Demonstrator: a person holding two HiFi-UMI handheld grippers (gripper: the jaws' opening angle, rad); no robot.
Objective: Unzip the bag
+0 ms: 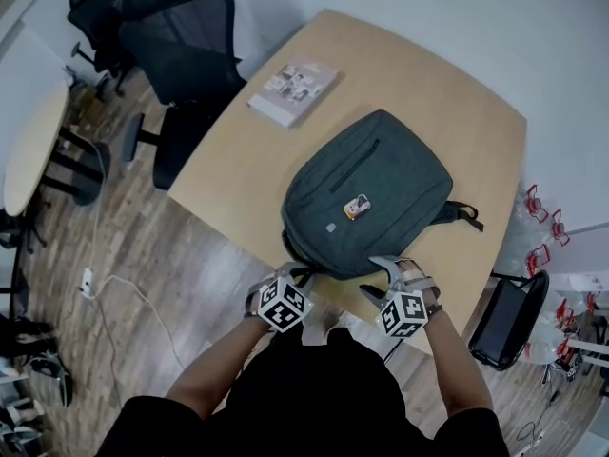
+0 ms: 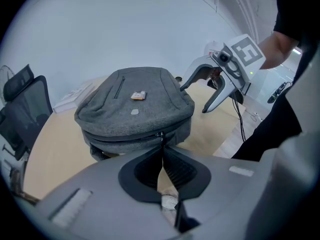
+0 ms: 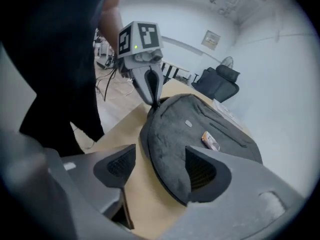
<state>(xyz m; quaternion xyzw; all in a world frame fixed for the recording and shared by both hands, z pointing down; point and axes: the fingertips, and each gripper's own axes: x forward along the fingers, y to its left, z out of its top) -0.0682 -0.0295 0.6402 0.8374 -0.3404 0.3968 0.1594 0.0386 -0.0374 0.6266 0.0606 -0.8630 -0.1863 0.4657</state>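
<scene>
A grey backpack (image 1: 366, 193) lies flat on the wooden table (image 1: 238, 169), with a small orange tag (image 1: 357, 206) on its front. My left gripper (image 1: 293, 274) is at the bag's near edge, shut on the zipper pull (image 2: 161, 135), and the zipper line runs closed to the left of it. The right gripper view shows the left gripper (image 3: 153, 102) with its tips pinched together on the bag's rim. My right gripper (image 1: 379, 279) hangs just off the bag's near right corner, open wide, with nothing between its fingers. From the left gripper view, the right gripper (image 2: 194, 99) stands apart from the backpack (image 2: 135, 109).
A booklet (image 1: 293, 91) lies at the table's far left corner. Black office chairs (image 1: 181, 46) stand beyond the table on the left, and a dark chair (image 1: 504, 317) stands at its right. The table's near edge runs just under both grippers.
</scene>
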